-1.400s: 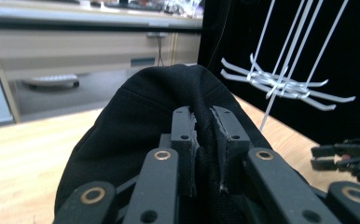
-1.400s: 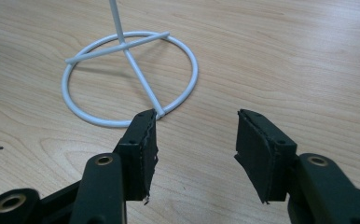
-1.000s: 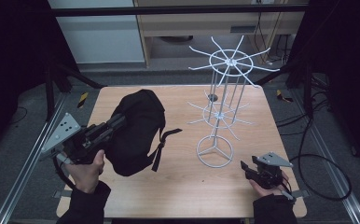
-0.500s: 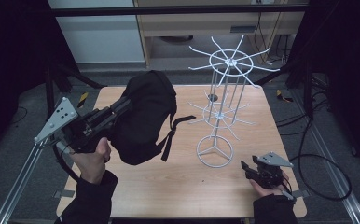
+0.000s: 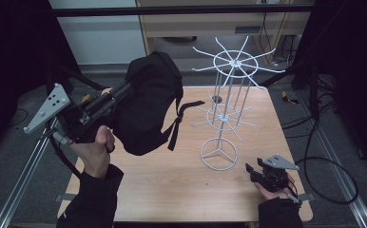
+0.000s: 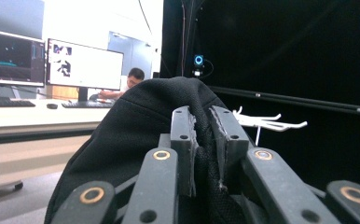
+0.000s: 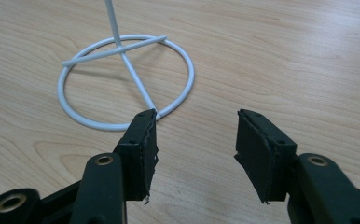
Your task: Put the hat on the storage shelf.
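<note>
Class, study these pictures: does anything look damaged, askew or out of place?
Only small wear: the pads of the left gripper, shut on the black backpack, look frayed along their edges, and so do the right gripper's pads. The white wire rack stands upright on the table.

You will find no text, label, brand or number that can be read. The two computer monitors (image 6: 82,65) at the upper left of the left gripper view show pale windows and dark patches, too small and blurred for any word. The black fabric backpack (image 5: 148,102) shows no logo or tag.
</note>
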The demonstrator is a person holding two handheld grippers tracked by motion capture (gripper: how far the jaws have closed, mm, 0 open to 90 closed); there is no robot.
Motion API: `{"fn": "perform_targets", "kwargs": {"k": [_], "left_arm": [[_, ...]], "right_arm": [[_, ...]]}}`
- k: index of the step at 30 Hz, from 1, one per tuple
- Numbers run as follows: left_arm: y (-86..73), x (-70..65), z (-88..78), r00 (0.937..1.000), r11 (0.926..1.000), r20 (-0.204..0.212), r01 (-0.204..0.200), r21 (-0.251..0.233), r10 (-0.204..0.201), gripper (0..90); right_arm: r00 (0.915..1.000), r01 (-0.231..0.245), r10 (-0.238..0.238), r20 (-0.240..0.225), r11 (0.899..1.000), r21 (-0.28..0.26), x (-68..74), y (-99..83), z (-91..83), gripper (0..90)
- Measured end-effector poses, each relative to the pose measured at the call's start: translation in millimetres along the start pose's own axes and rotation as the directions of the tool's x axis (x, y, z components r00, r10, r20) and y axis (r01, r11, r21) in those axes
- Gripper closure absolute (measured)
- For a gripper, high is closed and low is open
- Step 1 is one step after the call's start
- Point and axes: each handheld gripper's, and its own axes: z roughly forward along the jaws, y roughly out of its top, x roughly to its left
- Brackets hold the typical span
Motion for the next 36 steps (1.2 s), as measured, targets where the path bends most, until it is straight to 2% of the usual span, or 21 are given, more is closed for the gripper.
{"fn": "perform_targets", "kwargs": {"k": [4, 10, 21, 28, 36], "left_arm": [[8.3, -1.7, 3.6, 1.0, 0.9999, 0.006, 0.001, -0.015, -0.001, 79.1], [15.9, -7.0, 11.3, 0.9998, 0.9999, 0.013, -0.013, -0.005, 0.013, 79.1], [26.9, -23.8, 31.6, 0.9983, 0.9992, 0.044, -0.039, -0.005, 0.04, 79.0], [22.1, -27.0, 47.2, 0.9975, 0.9996, 0.065, -0.027, 0.009, 0.026, 79.0], [1.7, -26.3, 66.4, 0.9964, 0.9986, 0.085, -0.002, 0.053, -0.002, 78.8]], "right_arm": [[1.0, -0.001, 0.001, -0.002, 1.0, 0.002, 0.2, 0.2, 0.2, 48.2], [1.0, -0.005, 0.005, -0.005, 1.0, 0.003, 0.4, 0.4, 0.0, 48.2], [1.0, -0.003, 0.003, -0.007, 1.0, 0.005, 0.7, 0.4, 0.3, 48.3], [1.0, 0.006, -0.006, -0.008, 1.0, 0.004, 0.4, 0.2, 1.0, 48.3], [0.9999, 0.004, -0.003, -0.011, 1.0, 0.004, 0.5, 0.0, 0.7, 48.3]]}}
